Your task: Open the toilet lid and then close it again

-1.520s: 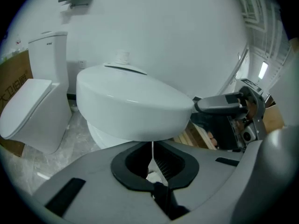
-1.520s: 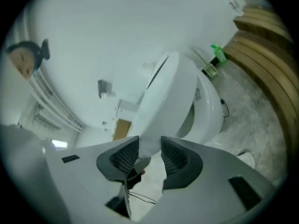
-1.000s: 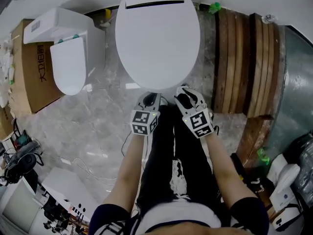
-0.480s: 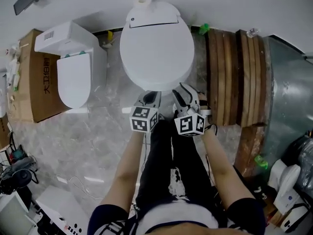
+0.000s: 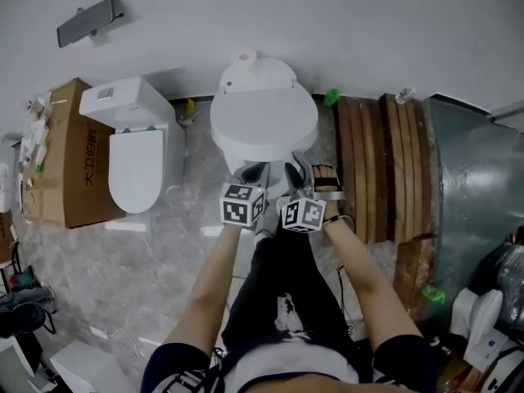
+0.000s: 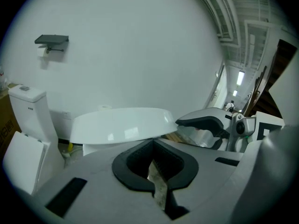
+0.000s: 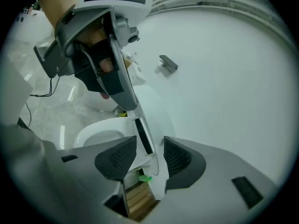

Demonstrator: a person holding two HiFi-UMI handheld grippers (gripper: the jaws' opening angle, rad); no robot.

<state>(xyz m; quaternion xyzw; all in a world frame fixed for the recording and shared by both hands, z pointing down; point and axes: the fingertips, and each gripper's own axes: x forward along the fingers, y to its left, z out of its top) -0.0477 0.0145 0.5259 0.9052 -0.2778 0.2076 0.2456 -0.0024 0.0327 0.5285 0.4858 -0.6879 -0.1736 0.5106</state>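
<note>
The lid [image 5: 264,119] stands partly raised on the toilet [image 5: 254,79], tilted up from its back, and the seat [image 7: 98,133] shows under it. At the front of the toilet the right gripper [image 7: 149,155] is closed on the lid's front edge. The left gripper [image 6: 153,146] is beside it, just below that edge, with jaws together and empty. I cannot tell whether it touches the lid. A second toilet [image 5: 139,158] stands to the left of the toilet.
</note>
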